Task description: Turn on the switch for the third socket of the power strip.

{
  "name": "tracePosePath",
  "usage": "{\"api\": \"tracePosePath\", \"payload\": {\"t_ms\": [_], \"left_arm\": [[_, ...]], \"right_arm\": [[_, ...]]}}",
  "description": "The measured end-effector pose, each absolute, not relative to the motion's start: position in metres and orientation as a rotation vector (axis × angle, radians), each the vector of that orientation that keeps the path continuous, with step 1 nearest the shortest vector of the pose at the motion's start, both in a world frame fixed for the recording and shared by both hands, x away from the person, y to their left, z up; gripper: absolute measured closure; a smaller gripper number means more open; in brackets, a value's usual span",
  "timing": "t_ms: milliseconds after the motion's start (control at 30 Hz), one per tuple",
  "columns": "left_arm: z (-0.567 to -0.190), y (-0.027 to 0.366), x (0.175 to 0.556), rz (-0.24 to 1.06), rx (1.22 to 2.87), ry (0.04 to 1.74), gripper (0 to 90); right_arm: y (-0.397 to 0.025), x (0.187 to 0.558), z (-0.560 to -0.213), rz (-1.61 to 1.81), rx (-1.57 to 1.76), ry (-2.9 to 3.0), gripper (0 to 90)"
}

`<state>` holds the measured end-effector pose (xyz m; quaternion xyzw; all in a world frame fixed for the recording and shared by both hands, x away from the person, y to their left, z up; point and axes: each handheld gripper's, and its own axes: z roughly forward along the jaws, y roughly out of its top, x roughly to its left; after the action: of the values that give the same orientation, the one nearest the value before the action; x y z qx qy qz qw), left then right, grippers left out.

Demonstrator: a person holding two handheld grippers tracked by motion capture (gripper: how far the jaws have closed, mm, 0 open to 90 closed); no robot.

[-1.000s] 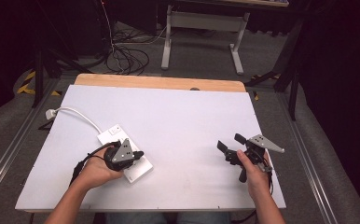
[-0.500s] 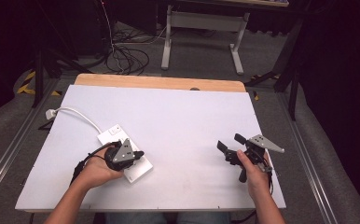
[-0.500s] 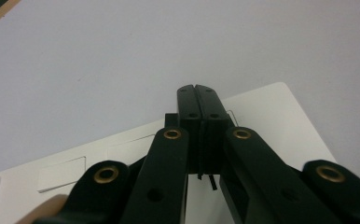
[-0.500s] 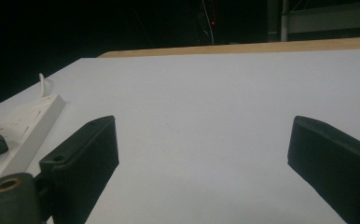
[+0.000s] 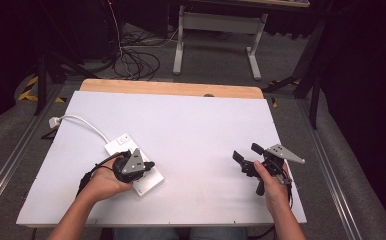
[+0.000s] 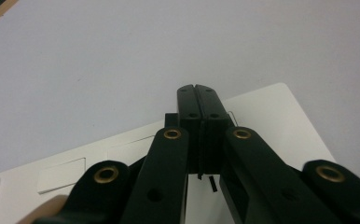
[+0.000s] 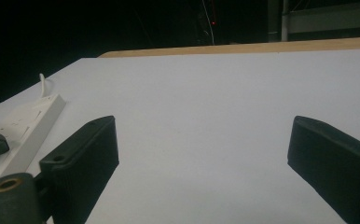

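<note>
A white power strip point(image 5: 142, 182) lies on the table's left front part, its white cord point(image 5: 83, 122) running to a plug point(image 5: 54, 121) at the left edge. My left gripper point(image 5: 150, 164) rests low over the strip with its jaws shut. In the left gripper view the two black jaws of the left gripper point(image 6: 198, 91) press together above the strip's white face point(image 6: 271, 126). My right gripper point(image 5: 246, 151) is held at the table's right front, open, nothing between its fingers. In the right gripper view the right gripper point(image 7: 206, 144) stands wide apart over the bare table, with the power strip point(image 7: 29, 121) far off to the left.
The white tabletop point(image 5: 196, 120) has a wooden strip point(image 5: 171, 89) along its far edge. Behind the table are floor cables point(image 5: 136, 60) and a grey desk frame point(image 5: 216, 30). A metal rail point(image 5: 331, 165) runs along the right side.
</note>
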<state>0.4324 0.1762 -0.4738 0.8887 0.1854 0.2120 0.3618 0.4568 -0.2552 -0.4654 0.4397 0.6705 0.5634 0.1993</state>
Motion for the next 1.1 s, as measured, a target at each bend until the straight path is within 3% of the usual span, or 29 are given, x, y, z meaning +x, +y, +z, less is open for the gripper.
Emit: {"api": "tracePosePath", "payload": {"t_ms": [933,1100], "left_arm": [[-0.4745,0.1777,0.4335,0.554,2.298,0.505,89.9],[-0.4757,0.1786,0.4322,0.640,2.305,0.501,89.8]], "right_arm": [[-0.2551,0.4580,-0.4657,1.580,1.232,1.878,9.1],[-0.2559,0.4570,-0.4650,1.581,1.231,1.870,9.1]]}}
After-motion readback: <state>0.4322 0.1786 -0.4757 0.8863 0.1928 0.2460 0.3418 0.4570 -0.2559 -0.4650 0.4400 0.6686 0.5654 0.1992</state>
